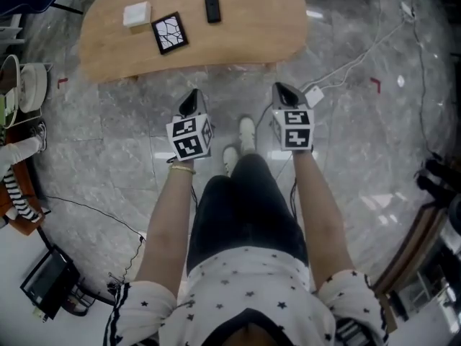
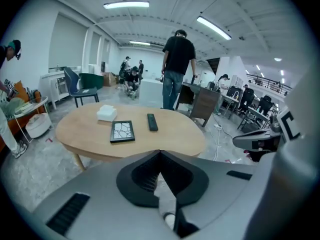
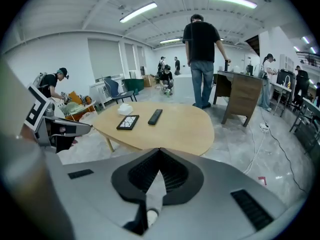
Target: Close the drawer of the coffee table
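A star-print shirt (image 1: 245, 294) fills the bottom of the head view, with both arms reaching forward. The left tool (image 1: 190, 101) has its jaws pressed together on nothing. The right tool (image 1: 283, 92) is the same, closed and empty. Both hang over the floor (image 1: 108, 135), near the desk (image 1: 245, 38) but apart from it. On the desk lie a white box (image 1: 137, 14), a frame (image 1: 169, 33) and a remote (image 1: 211, 3). Its drawer cannot be told from the front edge.
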Motion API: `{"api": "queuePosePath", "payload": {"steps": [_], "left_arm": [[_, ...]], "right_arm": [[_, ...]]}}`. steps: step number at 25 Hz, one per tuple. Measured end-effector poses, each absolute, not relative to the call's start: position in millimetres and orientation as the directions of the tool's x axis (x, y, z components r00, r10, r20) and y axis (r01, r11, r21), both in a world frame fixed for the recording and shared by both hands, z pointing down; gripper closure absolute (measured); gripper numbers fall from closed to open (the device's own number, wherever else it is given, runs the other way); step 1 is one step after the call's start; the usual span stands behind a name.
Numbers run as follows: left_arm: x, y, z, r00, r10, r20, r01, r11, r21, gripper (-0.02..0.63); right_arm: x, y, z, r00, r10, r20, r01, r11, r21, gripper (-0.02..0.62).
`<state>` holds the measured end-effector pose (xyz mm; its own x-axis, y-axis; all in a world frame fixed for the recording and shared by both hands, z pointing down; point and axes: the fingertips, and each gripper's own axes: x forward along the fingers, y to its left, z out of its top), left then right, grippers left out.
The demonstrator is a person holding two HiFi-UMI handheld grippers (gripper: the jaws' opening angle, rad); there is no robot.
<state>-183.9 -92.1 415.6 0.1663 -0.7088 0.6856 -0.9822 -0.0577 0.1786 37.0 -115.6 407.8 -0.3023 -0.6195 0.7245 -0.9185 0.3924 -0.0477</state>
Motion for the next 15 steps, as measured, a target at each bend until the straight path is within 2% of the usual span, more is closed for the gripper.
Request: {"api": "queuePosePath", "payload": {"steps": [15], "left_arm": [[-154.5,-16.7,300.8,0.233,-0.752,0.616,-0.967,-0.115,0.226,0.600]], "right_arm": [[30.8,-51.3,290.3,-0.361,-0.687,0.631,-0.928,0.331,-0.170,0.586]]}}
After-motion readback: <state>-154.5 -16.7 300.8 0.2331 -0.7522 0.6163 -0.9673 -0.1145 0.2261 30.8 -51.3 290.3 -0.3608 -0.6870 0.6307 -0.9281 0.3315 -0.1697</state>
